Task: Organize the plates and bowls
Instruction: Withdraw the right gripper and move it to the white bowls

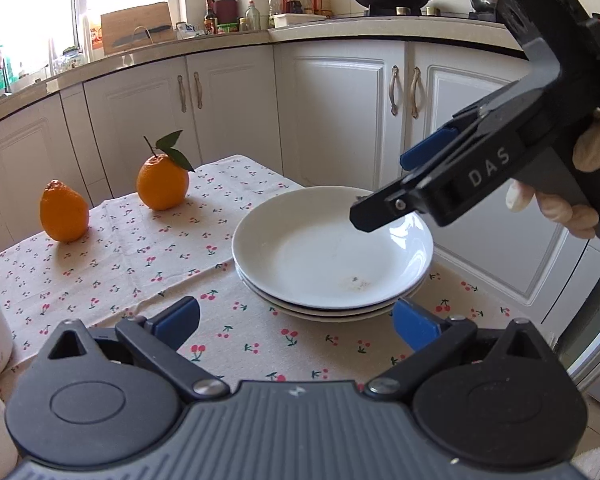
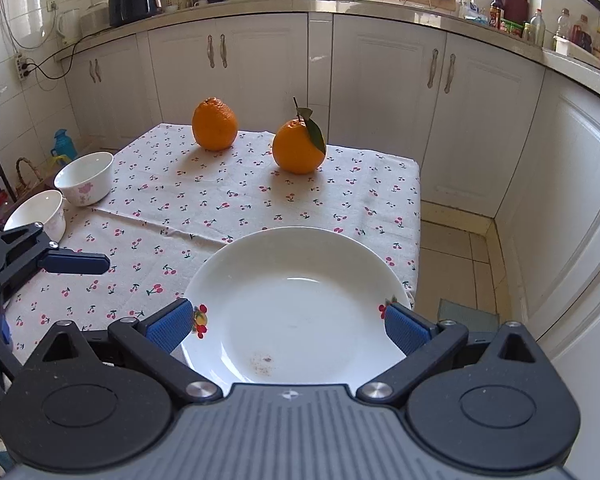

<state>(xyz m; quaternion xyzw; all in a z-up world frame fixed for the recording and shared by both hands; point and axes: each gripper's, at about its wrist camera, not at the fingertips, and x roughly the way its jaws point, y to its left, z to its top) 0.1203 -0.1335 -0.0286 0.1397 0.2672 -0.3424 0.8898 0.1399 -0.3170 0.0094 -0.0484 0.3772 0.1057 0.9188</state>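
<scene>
White bowls (image 2: 85,178) with pink flower prints stand at the table's (image 2: 228,204) left edge, well left of the left claw (image 1: 296,318), whose blue pads are spread wide with nothing between them. Just ahead of it sits a stack of white plates (image 1: 332,248) on the cherry-print cloth. Two oranges (image 2: 214,124) lie beyond. Above the stack's right rim hangs the right claw (image 2: 290,322), jaws wide apart and pressing on nothing, held by a gloved hand (image 1: 568,188).
</scene>
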